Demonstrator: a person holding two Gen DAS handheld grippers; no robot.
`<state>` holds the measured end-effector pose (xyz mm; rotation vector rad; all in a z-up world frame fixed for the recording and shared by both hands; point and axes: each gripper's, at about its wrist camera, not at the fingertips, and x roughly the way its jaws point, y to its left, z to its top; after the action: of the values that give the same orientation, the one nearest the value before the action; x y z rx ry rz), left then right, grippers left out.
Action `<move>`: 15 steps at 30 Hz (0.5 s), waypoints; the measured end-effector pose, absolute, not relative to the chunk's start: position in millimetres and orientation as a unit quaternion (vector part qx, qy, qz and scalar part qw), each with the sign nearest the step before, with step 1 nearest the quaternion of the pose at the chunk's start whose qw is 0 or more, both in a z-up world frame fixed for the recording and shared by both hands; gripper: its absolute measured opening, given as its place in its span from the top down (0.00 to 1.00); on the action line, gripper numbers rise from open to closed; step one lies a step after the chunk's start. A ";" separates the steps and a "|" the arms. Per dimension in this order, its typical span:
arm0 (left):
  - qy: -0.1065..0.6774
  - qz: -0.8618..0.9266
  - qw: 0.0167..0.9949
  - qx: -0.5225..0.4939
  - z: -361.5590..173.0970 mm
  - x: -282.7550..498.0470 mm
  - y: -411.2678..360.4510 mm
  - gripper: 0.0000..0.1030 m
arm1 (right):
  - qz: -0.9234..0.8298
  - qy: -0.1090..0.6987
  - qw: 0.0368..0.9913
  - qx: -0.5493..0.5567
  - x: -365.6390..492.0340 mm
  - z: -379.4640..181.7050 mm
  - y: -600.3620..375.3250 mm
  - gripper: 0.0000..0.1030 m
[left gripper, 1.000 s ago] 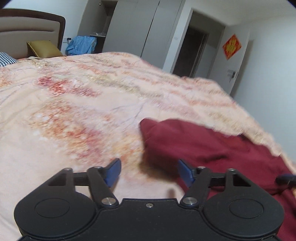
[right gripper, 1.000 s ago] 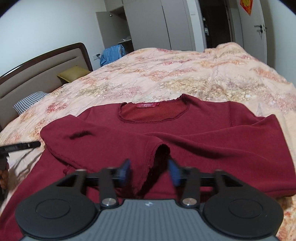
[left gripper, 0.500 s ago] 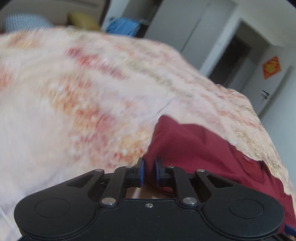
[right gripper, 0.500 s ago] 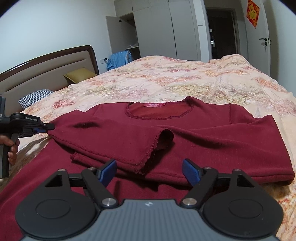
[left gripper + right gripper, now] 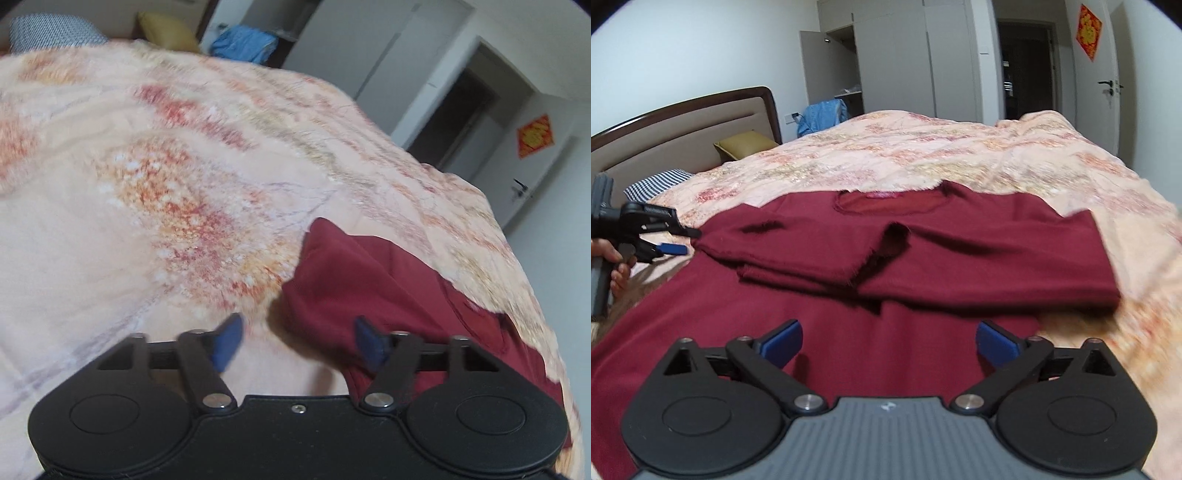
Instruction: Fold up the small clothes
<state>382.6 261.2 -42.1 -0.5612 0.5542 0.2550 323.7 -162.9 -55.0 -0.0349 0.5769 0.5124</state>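
Bedspread [image 5: 979, 155] is lying beyond both grippers, shirt [image 5: 923, 251] resting on it, while left gripper [image 5: 297, 341] and right gripper [image 5: 888, 341] are gaping empty, having just been opening.

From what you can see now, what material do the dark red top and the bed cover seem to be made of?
The dark red top looks like a soft, matte knit, perhaps cotton fleece: its sleeve edge is fuzzy and it drapes in soft folds. The bed cover looks like thin, smooth woven fabric with a printed floral pattern and fine creases; the exact fibre cannot be told.
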 end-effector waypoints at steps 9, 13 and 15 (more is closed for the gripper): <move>0.281 0.081 0.933 -0.211 -43.9 301.5 213.7 0.01 | 0.198 0.297 0.934 -0.036 261.2 -73.1 -212.2 0.00; 0.282 0.066 0.937 -0.195 -48.4 267.5 194.9 0.01 | 0.190 0.286 0.938 -0.040 240.6 -76.8 -222.4 0.00; 0.285 0.057 0.938 -0.187 -52.5 251.7 186.9 0.01 | 0.187 0.283 0.939 -0.050 232.2 -78.0 -224.3 0.00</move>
<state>251.7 186.9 -52.5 -0.3813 0.5815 0.1173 232.2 -224.3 -78.0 -0.1018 0.5781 0.3810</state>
